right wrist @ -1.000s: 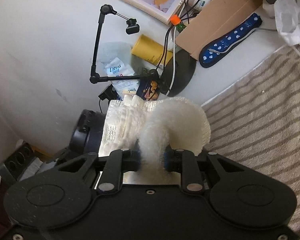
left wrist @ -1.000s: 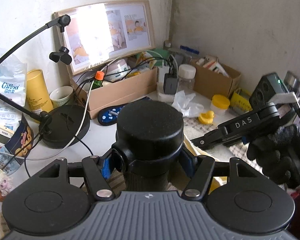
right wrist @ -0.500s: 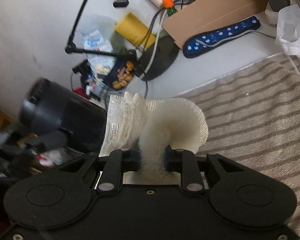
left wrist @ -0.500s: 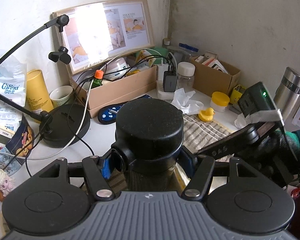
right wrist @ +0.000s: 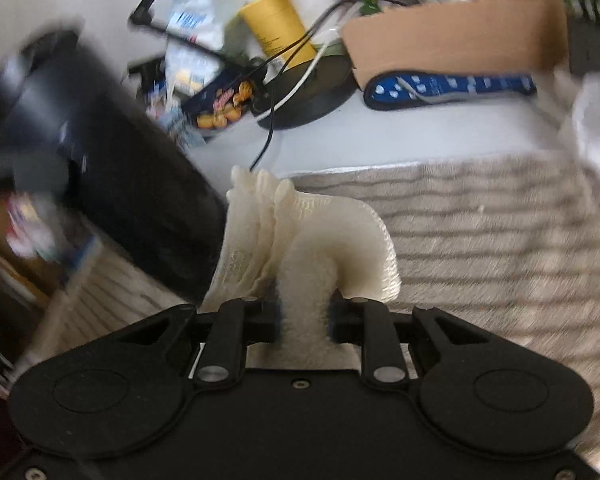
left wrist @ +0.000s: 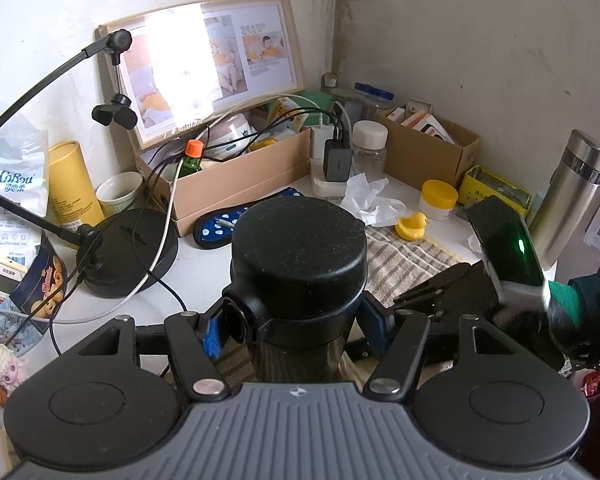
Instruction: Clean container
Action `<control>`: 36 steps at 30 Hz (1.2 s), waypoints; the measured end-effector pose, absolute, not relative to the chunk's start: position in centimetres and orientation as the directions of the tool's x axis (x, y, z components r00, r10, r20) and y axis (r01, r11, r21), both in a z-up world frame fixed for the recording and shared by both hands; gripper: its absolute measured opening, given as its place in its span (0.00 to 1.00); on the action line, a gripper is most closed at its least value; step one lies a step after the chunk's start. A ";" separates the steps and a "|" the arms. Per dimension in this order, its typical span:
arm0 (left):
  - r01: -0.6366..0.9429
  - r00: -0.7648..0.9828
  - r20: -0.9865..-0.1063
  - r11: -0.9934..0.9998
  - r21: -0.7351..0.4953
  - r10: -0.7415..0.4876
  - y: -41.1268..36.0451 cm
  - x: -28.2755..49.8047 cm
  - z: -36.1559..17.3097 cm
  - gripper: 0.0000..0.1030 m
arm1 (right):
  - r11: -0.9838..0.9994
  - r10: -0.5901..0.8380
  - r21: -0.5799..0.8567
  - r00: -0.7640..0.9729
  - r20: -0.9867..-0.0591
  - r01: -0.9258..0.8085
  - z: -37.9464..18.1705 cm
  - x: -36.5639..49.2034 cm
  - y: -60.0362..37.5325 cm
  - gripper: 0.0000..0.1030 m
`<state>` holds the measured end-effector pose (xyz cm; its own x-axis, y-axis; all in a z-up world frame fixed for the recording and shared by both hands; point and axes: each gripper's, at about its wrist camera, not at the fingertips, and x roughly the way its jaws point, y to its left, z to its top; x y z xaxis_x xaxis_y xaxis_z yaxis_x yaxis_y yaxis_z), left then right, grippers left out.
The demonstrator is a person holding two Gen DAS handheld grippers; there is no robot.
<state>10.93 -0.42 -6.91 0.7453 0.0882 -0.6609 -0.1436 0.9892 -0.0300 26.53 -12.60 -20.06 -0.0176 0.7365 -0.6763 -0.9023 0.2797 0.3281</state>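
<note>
My left gripper [left wrist: 296,330] is shut on a black lidded container [left wrist: 300,264], held upright above the striped towel [left wrist: 412,264]. The container also shows in the right wrist view [right wrist: 112,176], blurred, at the left. My right gripper [right wrist: 304,320] is shut on a folded cream cloth [right wrist: 312,248], whose left edge lies against or very near the container's side. In the left wrist view the right gripper's body [left wrist: 480,292] sits low at the right, held by a gloved hand [left wrist: 540,332].
A black lamp base [left wrist: 128,252] with cables stands at the left. Behind are cardboard boxes [left wrist: 240,184], a blue spotted case [left wrist: 228,228], a crumpled tissue [left wrist: 368,200], a yellow duck [left wrist: 412,226], a yellow-lidded jar [left wrist: 439,200] and a steel flask [left wrist: 572,196].
My right gripper with the cloth has dropped lower and swung toward the container's side. The container stays in my left gripper, almost unmoved.
</note>
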 end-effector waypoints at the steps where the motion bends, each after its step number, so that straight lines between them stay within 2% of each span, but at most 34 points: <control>1: -0.143 0.745 -0.662 0.989 -0.030 0.088 -0.4 10.9 -6.9 0.62 | 0.272 0.732 0.284 0.007 -0.681 -0.920 -19.8 26.1 -12.6 0.19; 5: -0.145 0.744 -0.662 0.989 -0.033 0.086 -0.3 10.7 -6.9 0.62 | 0.256 0.693 -0.048 0.218 -0.687 -0.965 -18.4 23.3 -12.6 0.19; 10: -0.144 0.742 -0.664 0.989 -0.030 0.088 -0.3 10.6 -6.9 0.62 | 0.185 0.645 -0.257 0.315 -0.697 -0.948 -19.2 21.7 -11.7 0.19; 11: -0.141 0.743 -0.664 0.989 -0.030 0.086 -0.2 10.5 -6.9 0.62 | 0.183 0.642 -0.263 0.318 -0.698 -0.947 -19.3 21.6 -11.6 0.19; 21: -0.099 0.800 -0.599 0.992 -0.084 0.030 1.5 7.0 -7.5 0.62 | 0.326 0.673 0.001 0.231 -0.703 -0.946 -17.9 24.4 -11.5 0.19; 27: -0.086 0.817 -0.577 0.992 -0.095 0.015 1.7 6.1 -7.7 0.62 | 0.293 0.691 0.080 0.153 -0.707 -0.953 -18.5 24.2 -10.5 0.19; 30: -0.072 0.820 -0.573 0.993 -0.091 0.007 1.6 6.0 -7.7 0.62 | 0.271 0.724 0.204 0.060 -0.687 -0.941 -18.4 24.3 -10.4 0.19; 36: -0.040 0.820 -0.573 0.996 -0.082 -0.014 1.9 6.4 -7.7 0.62 | 0.268 0.822 0.518 -0.087 -0.562 -0.812 -17.5 26.6 -12.0 0.19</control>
<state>6.40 1.90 -7.70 0.8197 -0.0142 -0.5726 -0.0403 0.9958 -0.0823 26.57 -12.02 -17.47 -0.0874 0.8223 -0.5624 -0.8121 0.2681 0.5182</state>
